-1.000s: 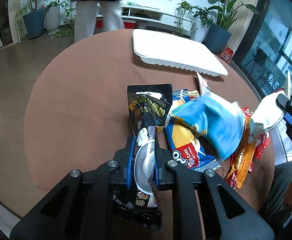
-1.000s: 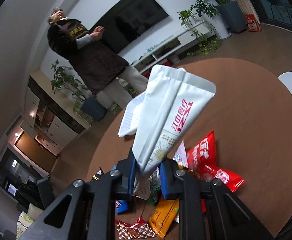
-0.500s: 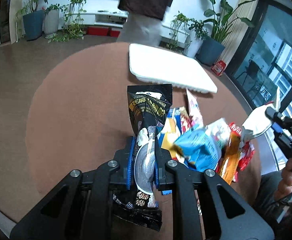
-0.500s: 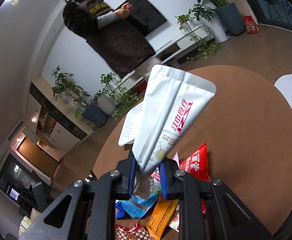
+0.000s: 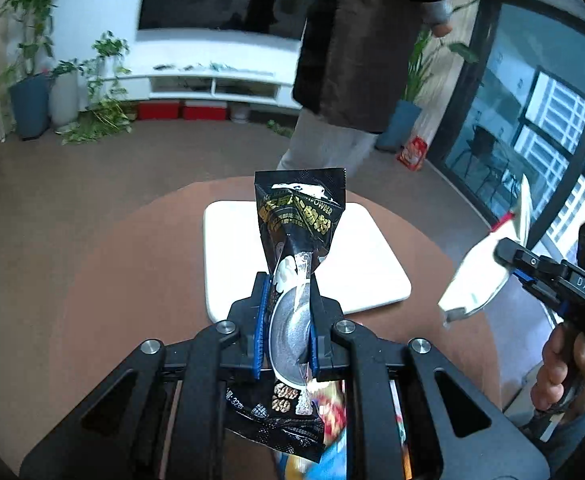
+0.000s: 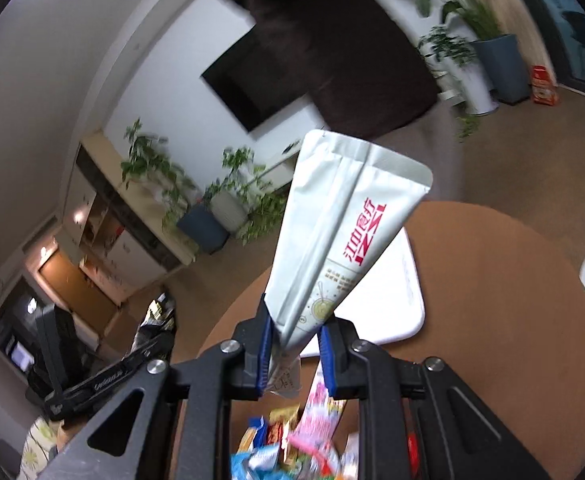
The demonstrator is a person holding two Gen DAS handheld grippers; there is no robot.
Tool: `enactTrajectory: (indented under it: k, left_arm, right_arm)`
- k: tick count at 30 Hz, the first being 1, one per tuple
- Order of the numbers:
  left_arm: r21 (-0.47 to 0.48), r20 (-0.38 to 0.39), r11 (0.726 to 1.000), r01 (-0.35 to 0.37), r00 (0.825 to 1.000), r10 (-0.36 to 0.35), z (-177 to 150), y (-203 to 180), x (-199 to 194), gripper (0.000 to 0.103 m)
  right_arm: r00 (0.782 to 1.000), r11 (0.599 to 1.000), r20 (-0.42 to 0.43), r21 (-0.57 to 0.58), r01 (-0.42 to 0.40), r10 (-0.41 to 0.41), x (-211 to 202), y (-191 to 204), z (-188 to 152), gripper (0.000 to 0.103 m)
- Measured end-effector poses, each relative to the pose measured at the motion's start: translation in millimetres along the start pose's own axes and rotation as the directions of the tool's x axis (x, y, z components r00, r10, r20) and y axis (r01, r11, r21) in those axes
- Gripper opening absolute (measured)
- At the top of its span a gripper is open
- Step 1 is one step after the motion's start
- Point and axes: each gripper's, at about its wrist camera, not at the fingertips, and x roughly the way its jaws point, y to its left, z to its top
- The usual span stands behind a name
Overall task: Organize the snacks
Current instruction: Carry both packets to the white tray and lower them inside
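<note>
Black packet (image 5: 298,220) reads "POWDER"; white pouch (image 6: 344,232) bears red Chinese lettering.

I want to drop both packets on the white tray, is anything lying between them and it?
Nothing visible does. The black snack packet in the left gripper and the white pouch in the right gripper hang near the flat white tray, whose visible surface is bare.

A round brown table (image 5: 92,280) carries a white tray (image 5: 364,264) and a heap of snack packets (image 6: 292,448)
</note>
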Motion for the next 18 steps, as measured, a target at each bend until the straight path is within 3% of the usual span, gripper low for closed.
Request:
enactTrajectory:
  k: [5, 11, 14, 18]
  left_arm:
    - [0.022, -0.072, 0.999, -0.041, 0.996, 0.042, 26, 2, 60, 0.014]
    - [-0.001, -0.189, 0.997, -0.075, 0.979, 0.073, 22, 12, 129, 0.014]
    - [0.0, -0.224, 0.997, -0.081, 0.971, 0.079, 17, 15, 149, 0.014]
    - [-0.02, -0.259, 0.996, -0.083, 0.963, 0.075, 5, 18, 173, 0.014]
  right_arm:
    - [0.986, 0.998, -0.157, -0.048, 0.051, -0.058, 72, -14, 28, 0.022]
    - [0.935, 0.995, -0.341, -0.048, 0.083, -0.095, 153, -43, 27, 0.022]
    - [0.914, 0.995, -0.393, -0.036, 0.088, -0.095, 177, -55, 25, 0.022]
    - [0.906, 0.996, -0.416, -0.02, 0.085, -0.085, 196, -61, 32, 0.022]
